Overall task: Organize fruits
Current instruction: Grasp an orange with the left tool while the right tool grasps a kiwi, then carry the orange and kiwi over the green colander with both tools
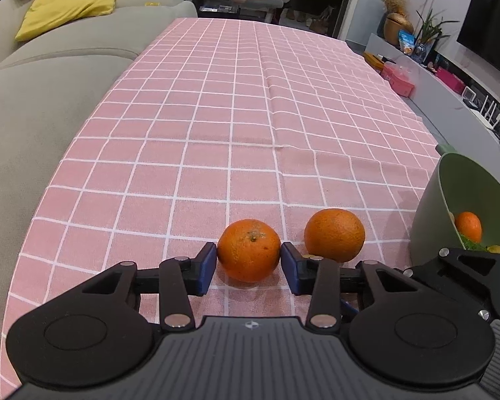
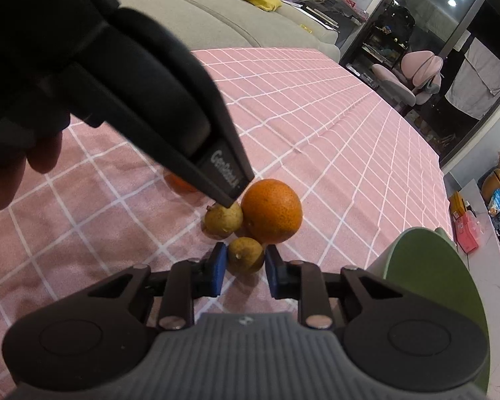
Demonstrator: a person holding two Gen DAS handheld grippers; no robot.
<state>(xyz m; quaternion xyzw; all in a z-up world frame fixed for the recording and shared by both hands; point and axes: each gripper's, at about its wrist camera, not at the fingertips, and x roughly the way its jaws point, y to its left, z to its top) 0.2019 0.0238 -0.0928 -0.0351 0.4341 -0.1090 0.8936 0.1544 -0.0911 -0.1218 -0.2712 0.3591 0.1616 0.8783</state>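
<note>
In the left wrist view my left gripper (image 1: 247, 263) has its blue pads on both sides of an orange (image 1: 249, 250) resting on the pink checked tablecloth (image 1: 216, 116). A second orange (image 1: 334, 235) lies just to its right. In the right wrist view my right gripper (image 2: 243, 265) straddles a small yellow-green fruit (image 2: 245, 255), with small gaps between pads and fruit. A similar small fruit (image 2: 224, 219) and the second orange (image 2: 271, 211) lie just beyond. The left gripper's body (image 2: 116, 93) crosses the upper left, hiding most of the first orange (image 2: 180, 183).
A green bowl (image 1: 430, 206) stands at the right table edge with an orange (image 1: 468, 226) and other fruit inside; its rim also shows in the right wrist view (image 2: 433, 266). A grey sofa (image 1: 50, 100) runs along the left side. A TV shelf (image 1: 450, 93) is at right.
</note>
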